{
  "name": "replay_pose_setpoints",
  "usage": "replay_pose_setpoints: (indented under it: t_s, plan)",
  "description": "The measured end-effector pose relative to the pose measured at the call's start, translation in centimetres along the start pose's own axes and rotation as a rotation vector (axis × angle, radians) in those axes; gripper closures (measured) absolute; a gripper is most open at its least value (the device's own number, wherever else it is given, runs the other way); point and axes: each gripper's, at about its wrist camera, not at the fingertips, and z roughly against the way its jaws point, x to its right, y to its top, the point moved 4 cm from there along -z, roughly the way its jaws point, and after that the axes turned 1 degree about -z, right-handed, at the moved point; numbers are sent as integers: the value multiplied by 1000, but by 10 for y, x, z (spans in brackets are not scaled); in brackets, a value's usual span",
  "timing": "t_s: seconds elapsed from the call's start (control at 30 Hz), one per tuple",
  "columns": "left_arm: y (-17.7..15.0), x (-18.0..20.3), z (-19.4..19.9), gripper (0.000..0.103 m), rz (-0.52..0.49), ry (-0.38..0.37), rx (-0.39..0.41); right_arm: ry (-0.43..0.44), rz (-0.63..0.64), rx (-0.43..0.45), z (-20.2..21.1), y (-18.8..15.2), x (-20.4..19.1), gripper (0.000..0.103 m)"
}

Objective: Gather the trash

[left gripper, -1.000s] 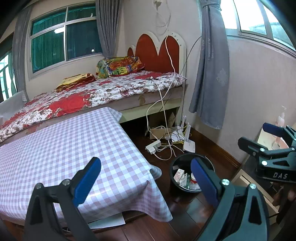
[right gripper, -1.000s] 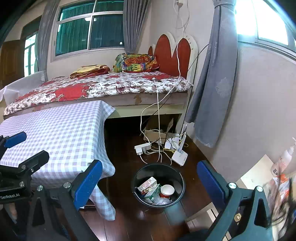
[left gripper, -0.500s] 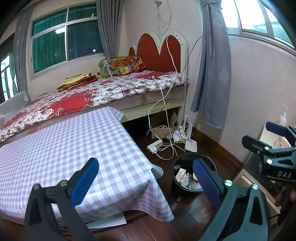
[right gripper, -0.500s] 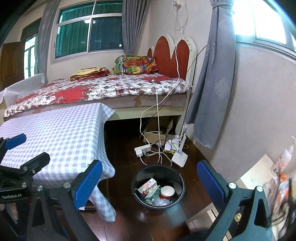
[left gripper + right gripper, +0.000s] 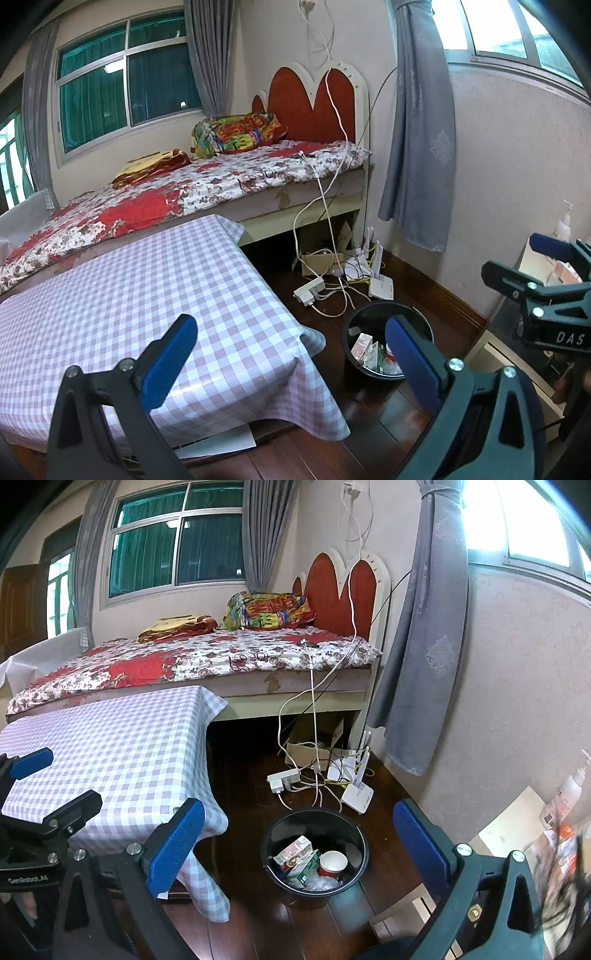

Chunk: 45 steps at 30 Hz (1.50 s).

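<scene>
A black round bin (image 5: 314,849) stands on the dark wood floor beside the table's corner. Inside it lie small cartons (image 5: 295,856), a red paper cup (image 5: 333,864) and clear plastic scraps. The same bin (image 5: 384,325) shows in the left wrist view, partly behind my right-hand finger. My left gripper (image 5: 291,363) hangs open over the table's near corner, holding nothing. Open and empty as well, my right gripper (image 5: 299,845) is held above the floor with the bin between its fingers' line of sight. Each gripper appears at the edge of the other's view.
A table under a lilac checked cloth (image 5: 129,295) fills the left. Behind it is a bed (image 5: 207,661) with a floral cover. Power strips, cables and a white router (image 5: 356,794) lie on the floor past the bin. A low cabinet (image 5: 509,823) with a pump bottle stands right.
Both views have shifted only slightly; the left gripper has drifted back a little, so the bin sits a bit farther right in its view. Both grippers stay open.
</scene>
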Motion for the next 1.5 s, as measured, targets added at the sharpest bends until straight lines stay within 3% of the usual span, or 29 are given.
replay_pose_setpoints:
  t_s: [1.5]
  plan:
    - [-2,0,-2,1,-1,-31,23,-2,1,-16,2,-4,-6,0]
